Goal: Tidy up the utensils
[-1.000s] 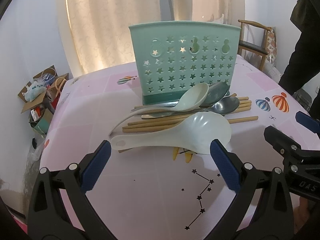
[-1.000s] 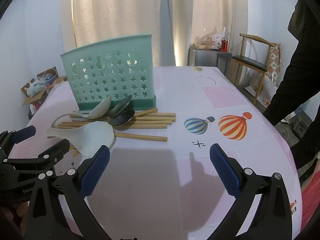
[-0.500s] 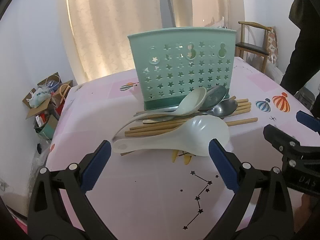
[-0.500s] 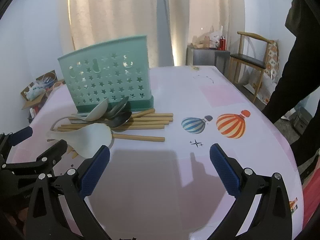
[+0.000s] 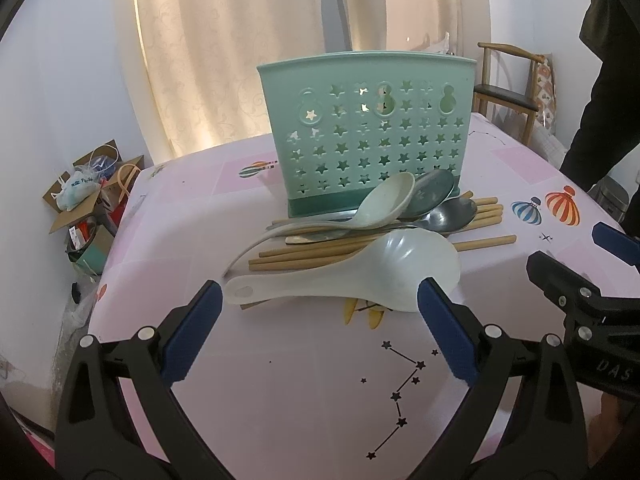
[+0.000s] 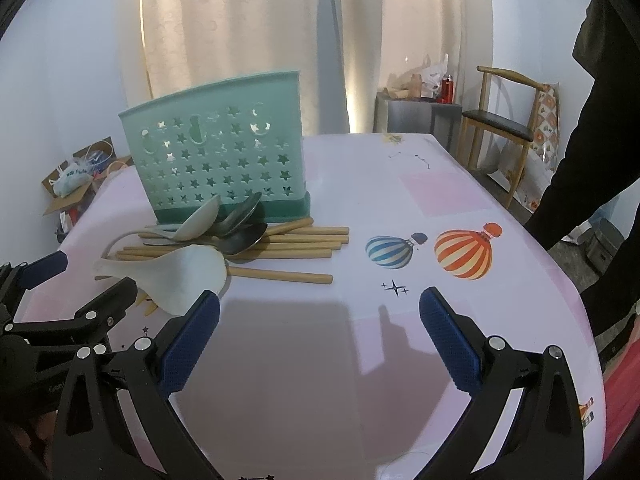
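A teal utensil holder with star holes (image 5: 368,136) (image 6: 220,152) stands on the pink table (image 5: 280,380). In front of it lies a pile: a large white rice paddle (image 5: 360,272) (image 6: 176,276), a smaller white spoon (image 5: 384,204), two metal spoons (image 5: 448,212) (image 6: 244,236) and several wooden chopsticks (image 5: 480,242) (image 6: 300,240). My left gripper (image 5: 320,328) is open and empty just short of the rice paddle. My right gripper (image 6: 320,328) is open and empty over bare table, right of the pile.
A wooden chair (image 6: 508,128) and a person in black (image 6: 592,128) are at the right. A cardboard box with clutter (image 5: 88,196) sits on the floor at the left. Curtains hang behind the table. Balloon prints (image 6: 464,252) mark the tablecloth.
Both grippers have drawn slightly up and back, so the holder and pile sit a little lower and farther in view. Nothing on the table has moved.
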Available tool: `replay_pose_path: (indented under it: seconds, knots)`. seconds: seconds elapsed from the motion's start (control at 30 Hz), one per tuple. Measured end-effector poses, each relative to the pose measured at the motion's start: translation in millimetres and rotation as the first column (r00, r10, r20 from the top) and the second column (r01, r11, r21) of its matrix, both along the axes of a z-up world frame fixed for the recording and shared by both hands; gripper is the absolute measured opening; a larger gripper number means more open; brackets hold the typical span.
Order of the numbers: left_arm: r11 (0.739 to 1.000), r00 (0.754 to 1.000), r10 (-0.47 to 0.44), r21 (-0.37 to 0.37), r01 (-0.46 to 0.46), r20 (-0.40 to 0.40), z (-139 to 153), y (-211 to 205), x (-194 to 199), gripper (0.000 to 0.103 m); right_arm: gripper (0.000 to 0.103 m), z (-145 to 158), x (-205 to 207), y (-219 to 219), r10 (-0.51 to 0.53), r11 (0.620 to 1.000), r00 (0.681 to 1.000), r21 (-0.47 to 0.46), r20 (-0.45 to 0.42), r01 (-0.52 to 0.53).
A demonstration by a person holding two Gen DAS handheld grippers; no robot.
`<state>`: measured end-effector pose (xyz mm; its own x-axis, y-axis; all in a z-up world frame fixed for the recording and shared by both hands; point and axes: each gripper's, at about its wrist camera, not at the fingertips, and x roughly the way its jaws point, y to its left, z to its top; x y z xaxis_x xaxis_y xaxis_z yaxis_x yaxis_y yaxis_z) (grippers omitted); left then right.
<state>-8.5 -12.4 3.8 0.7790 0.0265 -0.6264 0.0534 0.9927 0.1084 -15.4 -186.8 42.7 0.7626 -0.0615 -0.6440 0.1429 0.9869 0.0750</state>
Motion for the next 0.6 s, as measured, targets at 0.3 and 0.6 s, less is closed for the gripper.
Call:
replay_pose_path:
  seconds: [0.3,0.6]
  knots:
    - [1.000,1.000,-0.001,0.001,0.001,-0.002,0.4,0.2,-0.3,0.094,0.098,0.8,-0.3,0.1,-0.002,1.000,1.000,-0.001,0.003,0.002]
    - [1.000,1.000,-0.001,0.003,0.001,-0.001,0.7,-0.4,-0.9,0.094,0.098,0.1,-1.5,-0.9,-0.002,1.000,1.000,0.002,0.001,0.002]
